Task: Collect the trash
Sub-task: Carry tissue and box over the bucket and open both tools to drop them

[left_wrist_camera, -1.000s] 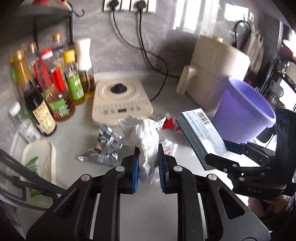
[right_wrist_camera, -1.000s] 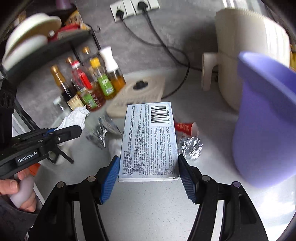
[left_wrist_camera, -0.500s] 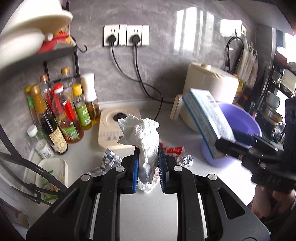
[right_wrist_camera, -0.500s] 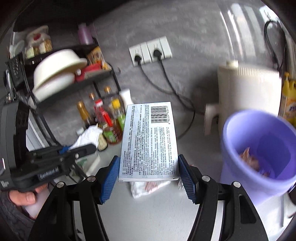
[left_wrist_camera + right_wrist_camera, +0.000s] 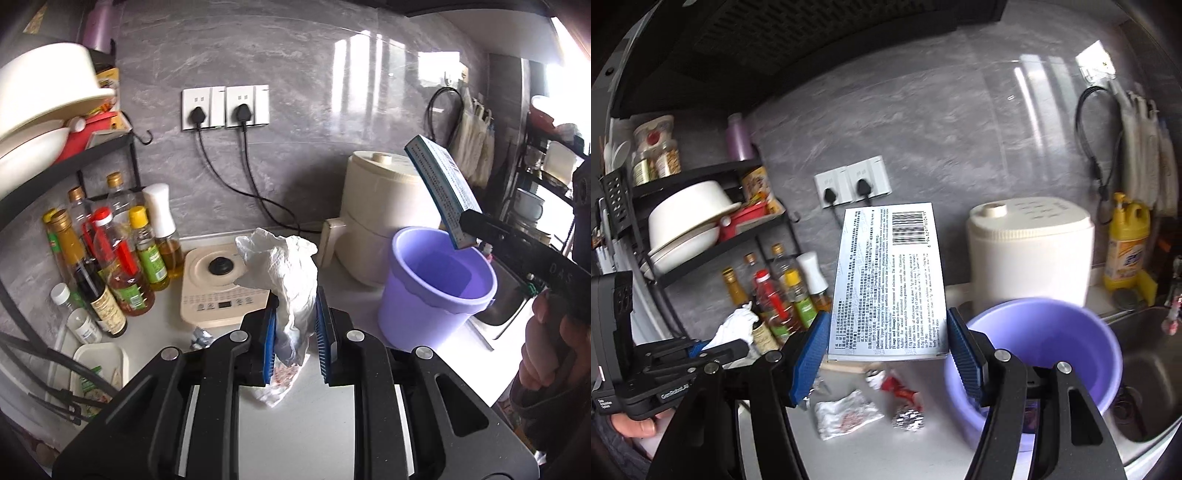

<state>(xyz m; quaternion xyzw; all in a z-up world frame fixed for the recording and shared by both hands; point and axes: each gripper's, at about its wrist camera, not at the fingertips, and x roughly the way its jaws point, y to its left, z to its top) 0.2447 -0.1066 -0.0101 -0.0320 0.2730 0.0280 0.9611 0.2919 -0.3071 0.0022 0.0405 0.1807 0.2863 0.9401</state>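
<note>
My left gripper is shut on a crumpled white tissue and holds it above the counter, left of the purple bucket. My right gripper is shut on a light blue printed carton, lifted high; in the left wrist view the carton hangs tilted over the bucket's far right rim. The bucket also shows in the right wrist view, below and right of the carton. On the counter lie a white wrapper, a red wrapper and a foil ball.
A cream appliance stands behind the bucket, a flat cream cooker left of it. Several sauce bottles and a shelf rack line the left. A sink lies right of the bucket. Cables hang from wall sockets.
Both grippers have risen well above the counter. The right gripper carried the carton up and right, over the bucket. The left kept hold of the tissue.
</note>
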